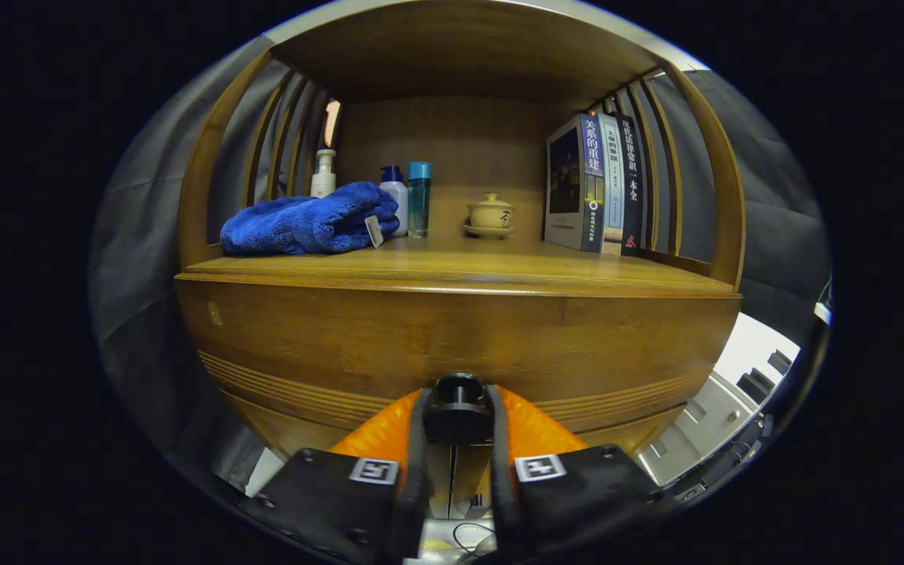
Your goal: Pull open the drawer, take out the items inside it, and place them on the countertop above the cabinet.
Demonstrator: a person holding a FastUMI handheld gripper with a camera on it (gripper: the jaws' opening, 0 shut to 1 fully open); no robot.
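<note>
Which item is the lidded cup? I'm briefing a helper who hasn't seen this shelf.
Find the wooden cabinet's countertop. Midway along it, between the teal-capped bottle and the upright books, stands the lidded cup: small, beige, sitting on a saucer.

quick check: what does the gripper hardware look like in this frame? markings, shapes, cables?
The gripper has two long, narrow fingers running forward side by side. Each sits on a blocky black mount with visible screws, and each mount carries a square black-and-white fiducial tag. Behind the fingers are orange ribbed parts. A thin dark cable loops low between the mounts.
</note>
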